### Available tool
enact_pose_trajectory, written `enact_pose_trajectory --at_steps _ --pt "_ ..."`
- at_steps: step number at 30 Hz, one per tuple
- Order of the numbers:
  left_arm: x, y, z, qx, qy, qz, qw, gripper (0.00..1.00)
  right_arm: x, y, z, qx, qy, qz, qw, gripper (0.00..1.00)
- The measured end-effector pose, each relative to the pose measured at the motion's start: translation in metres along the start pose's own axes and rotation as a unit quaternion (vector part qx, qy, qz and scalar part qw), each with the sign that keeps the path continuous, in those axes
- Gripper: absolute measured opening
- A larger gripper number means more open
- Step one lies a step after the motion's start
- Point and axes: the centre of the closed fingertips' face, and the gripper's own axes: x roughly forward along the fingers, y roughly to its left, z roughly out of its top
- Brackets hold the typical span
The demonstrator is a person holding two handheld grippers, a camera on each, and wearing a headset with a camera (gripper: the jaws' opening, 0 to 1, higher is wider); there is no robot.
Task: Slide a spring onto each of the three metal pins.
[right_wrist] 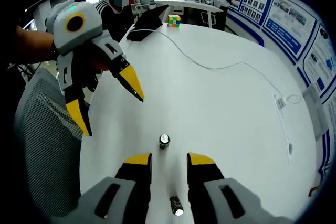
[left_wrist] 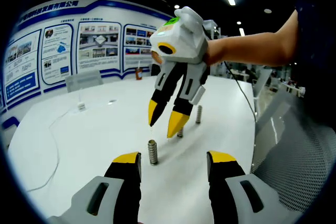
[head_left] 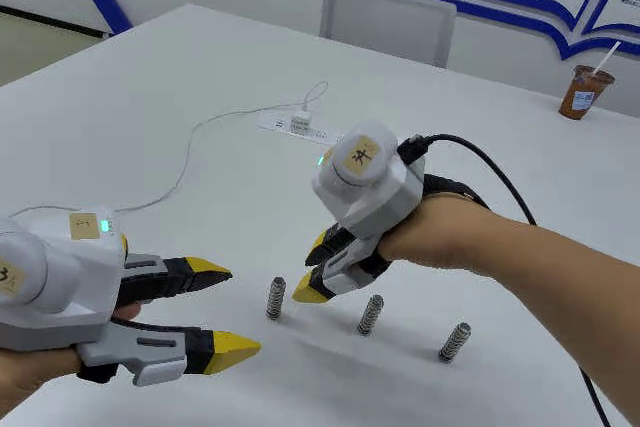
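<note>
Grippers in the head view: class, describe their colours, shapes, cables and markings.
The left gripper and right gripper have rounded white-grey bodies, black fingers with yellow tips, tan stickers and green lights. A black cable leaves the right gripper.

Behind the jaws of your left gripper a tan sticker reads "3"; the yellow sticker atop your right gripper can't be made out.

A white cable crosses the tabletop. At its far edge, a brown cup stands near a chair.
</note>
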Motion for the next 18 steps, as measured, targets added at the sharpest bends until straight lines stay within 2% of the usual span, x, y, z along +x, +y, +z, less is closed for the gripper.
enact_pose_trajectory --at_steps 10,13,18 --pt "0.001 0.002 0.008 0.003 -0.004 0.002 1.0 0.55 -0.035 0.0 0.002 0.014 -0.049 -0.032 0.9982 0.31" --pt "0.001 0.003 0.01 0.005 -0.005 0.003 1.0 0.56 -0.045 0.0 0.002 0.022 -0.067 -0.04 0.9967 0.32" --pt "0.0 0.003 0.013 0.007 -0.006 0.003 1.0 0.57 -0.067 -0.002 0.001 0.043 -0.11 -0.055 0.9915 0.34"
